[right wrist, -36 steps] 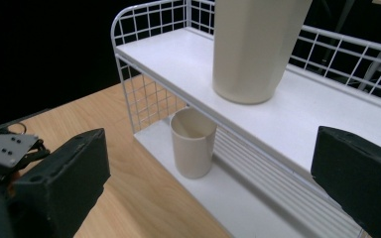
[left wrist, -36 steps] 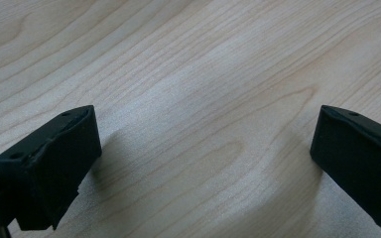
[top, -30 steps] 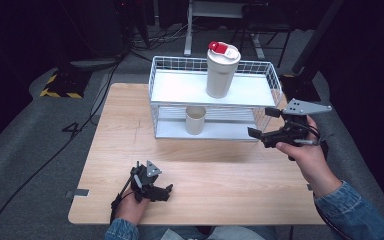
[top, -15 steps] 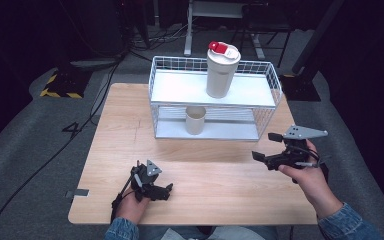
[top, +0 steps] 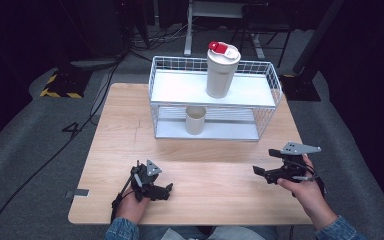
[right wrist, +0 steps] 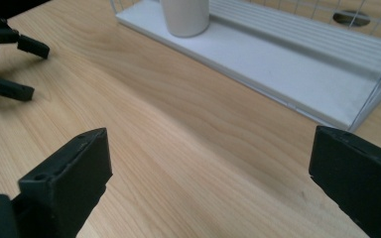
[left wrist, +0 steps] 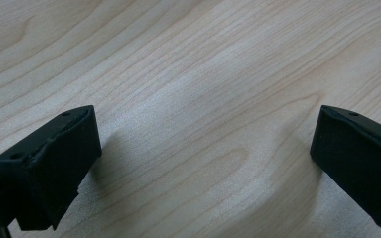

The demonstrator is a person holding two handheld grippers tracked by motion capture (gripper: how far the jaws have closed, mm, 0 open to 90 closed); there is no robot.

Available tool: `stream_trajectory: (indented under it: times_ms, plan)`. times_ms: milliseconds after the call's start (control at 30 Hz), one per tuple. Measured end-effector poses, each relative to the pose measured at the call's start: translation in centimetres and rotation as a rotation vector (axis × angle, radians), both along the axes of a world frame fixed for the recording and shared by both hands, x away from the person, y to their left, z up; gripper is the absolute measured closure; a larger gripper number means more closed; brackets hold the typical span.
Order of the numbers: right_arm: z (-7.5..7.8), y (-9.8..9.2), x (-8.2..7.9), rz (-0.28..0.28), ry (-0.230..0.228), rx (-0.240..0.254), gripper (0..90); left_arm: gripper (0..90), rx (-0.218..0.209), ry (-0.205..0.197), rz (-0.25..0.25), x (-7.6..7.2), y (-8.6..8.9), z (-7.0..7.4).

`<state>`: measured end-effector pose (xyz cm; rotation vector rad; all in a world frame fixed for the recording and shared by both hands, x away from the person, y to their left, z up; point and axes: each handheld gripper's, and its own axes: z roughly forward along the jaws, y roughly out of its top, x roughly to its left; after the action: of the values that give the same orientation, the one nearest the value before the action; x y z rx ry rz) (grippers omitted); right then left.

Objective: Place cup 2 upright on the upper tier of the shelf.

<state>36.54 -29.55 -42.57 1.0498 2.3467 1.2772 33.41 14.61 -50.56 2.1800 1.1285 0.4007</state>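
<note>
My left gripper (top: pixel 168 191) rests low on the wooden table (top: pixel 215 180) near its front edge, jaws open over bare wood (left wrist: pixel 206 163). Over the table's right side my right gripper (top: pixel 264 161) hangs open and points left; its jaws have just been closing a little with nothing between them (right wrist: pixel 208 183). A white wire rack (top: pixel 267 80) stands at the table's far side. On its top shelf is a tall white tumbler (top: pixel 221 75) with a red lid. A small beige cup (top: pixel 195 120) stands on the lower shelf (right wrist: pixel 278 64), the cup (right wrist: pixel 185 17) ahead of the right jaws.
In the right gripper view the left gripper (right wrist: pixel 10 49) shows at the far left on the table. Bare wood lies between the two grippers and the rack. Dark floor with cables surrounds the table, and a stand leg rises behind the rack.
The right hand has dropped from beside the rack's right end toward the table and come nearer the front edge. The left gripper has stayed put.
</note>
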Motion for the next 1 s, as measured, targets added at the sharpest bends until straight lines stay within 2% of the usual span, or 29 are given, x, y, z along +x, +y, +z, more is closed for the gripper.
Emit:
stream_trajectory:
  times_ms: [167,233,500,567,667,733,767,1000]
  plan:
    - [-2.0,-0.2,-0.3,-0.001,0.033,-0.013,5.3,0.0,0.000,0.000,0.000,0.0,0.0,0.0]
    - [-3.1,-0.1,-0.6,0.007,0.042,-0.033,5.9,0.0,0.000,0.000,0.000,0.0,0.0,0.0]
    - [-5.2,0.5,-1.1,0.011,0.071,-0.049,5.8,0.0,0.001,-0.001,0.000,0.0,0.0,0.0]
    - [-5.9,0.8,-1.2,0.017,0.073,-0.067,5.9,0.0,0.000,0.000,0.000,0.0,0.0,0.0]
    - [-6.3,1.0,-1.3,0.019,0.071,-0.084,5.9,0.0,0.000,0.000,0.000,0.0,0.0,0.0]
    - [-6.7,1.2,-1.4,0.023,0.086,-0.086,5.9,0.0,0.000,0.000,0.000,0.0,0.0,0.0]
    - [-7.0,1.5,-1.5,0.030,0.097,-0.105,5.8,0.0,0.000,0.000,0.000,0.0,0.0,0.0]
    - [-7.5,2.0,-1.7,0.048,0.098,-0.130,5.7,0.0,0.001,-0.001,0.000,0.0,0.0,0.0]
